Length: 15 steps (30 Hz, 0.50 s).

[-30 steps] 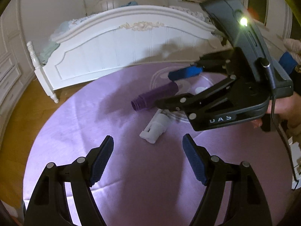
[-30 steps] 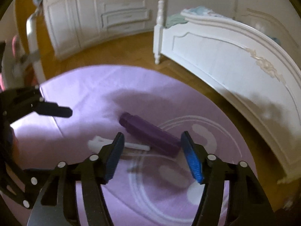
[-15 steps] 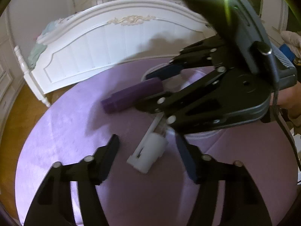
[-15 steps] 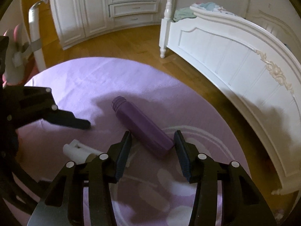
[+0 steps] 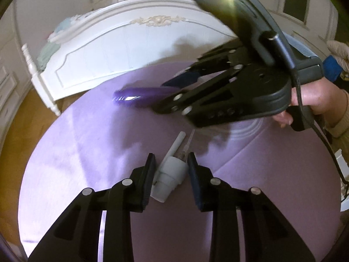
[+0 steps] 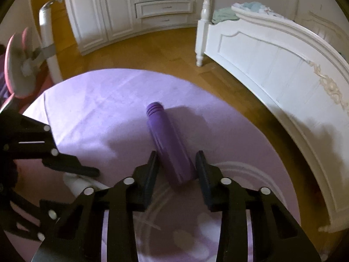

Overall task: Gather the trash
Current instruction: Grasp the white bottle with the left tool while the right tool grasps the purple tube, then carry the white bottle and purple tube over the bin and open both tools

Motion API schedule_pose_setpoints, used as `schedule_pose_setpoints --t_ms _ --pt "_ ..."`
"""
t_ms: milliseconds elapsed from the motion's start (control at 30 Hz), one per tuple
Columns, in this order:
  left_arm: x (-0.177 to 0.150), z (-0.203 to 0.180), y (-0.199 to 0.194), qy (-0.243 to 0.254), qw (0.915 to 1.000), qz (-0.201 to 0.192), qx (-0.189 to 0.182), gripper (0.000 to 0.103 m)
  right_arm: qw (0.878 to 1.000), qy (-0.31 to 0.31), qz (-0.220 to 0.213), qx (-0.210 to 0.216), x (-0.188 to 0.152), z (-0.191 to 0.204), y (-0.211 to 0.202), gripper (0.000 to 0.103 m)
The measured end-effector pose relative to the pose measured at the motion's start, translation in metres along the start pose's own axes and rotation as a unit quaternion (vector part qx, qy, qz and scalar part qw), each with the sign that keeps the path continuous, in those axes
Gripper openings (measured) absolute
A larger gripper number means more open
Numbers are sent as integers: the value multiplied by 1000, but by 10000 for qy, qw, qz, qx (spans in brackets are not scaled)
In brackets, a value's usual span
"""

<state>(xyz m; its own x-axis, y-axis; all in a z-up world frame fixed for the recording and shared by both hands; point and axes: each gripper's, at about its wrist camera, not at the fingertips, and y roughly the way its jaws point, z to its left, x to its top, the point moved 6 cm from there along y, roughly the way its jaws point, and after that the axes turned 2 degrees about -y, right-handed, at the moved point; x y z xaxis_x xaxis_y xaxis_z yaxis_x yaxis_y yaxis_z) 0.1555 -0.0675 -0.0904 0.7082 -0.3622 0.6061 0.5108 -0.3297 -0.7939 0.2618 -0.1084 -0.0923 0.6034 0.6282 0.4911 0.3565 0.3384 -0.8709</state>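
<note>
A white pump-dispenser head (image 5: 170, 174) with a thin tube lies on the round purple rug (image 5: 87, 152). My left gripper (image 5: 171, 170) has its jaws closed against both sides of it. A purple bottle (image 6: 170, 148) with a threaded neck lies on the rug; its base sits between the jaws of my right gripper (image 6: 176, 168), which touch or nearly touch it. In the left wrist view the bottle (image 5: 139, 96) shows blurred in the right gripper (image 5: 174, 96). The pump head (image 6: 76, 183) shows partly hidden in the right wrist view.
A white bed footboard (image 5: 130, 43) stands just beyond the rug. White cabinets and drawers (image 6: 152, 6) line the far wall across a wooden floor (image 6: 152, 50). A pink and white chair (image 6: 26, 61) stands at the rug's left.
Both grippers moved forward and down and narrowed. The left closed around the white pump head; the right closed in around the purple bottle's base.
</note>
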Motion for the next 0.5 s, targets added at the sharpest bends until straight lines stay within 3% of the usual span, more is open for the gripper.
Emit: schedule_pose_setpoints --t_ms 200,333,500 --pt "-18 27 -23 -686 9976 -95 92 27 9932 1058 -168 457 -16 8 -15 26" --pt "-30 42 -47 -954 9945 -319 294 27 9612 2430 -402 1246 -38 13 -29 26" --pt "-43 55 -84 -1312 9881 -689 420 27 9198 3250 -855 2026 -53 40 -53 26"
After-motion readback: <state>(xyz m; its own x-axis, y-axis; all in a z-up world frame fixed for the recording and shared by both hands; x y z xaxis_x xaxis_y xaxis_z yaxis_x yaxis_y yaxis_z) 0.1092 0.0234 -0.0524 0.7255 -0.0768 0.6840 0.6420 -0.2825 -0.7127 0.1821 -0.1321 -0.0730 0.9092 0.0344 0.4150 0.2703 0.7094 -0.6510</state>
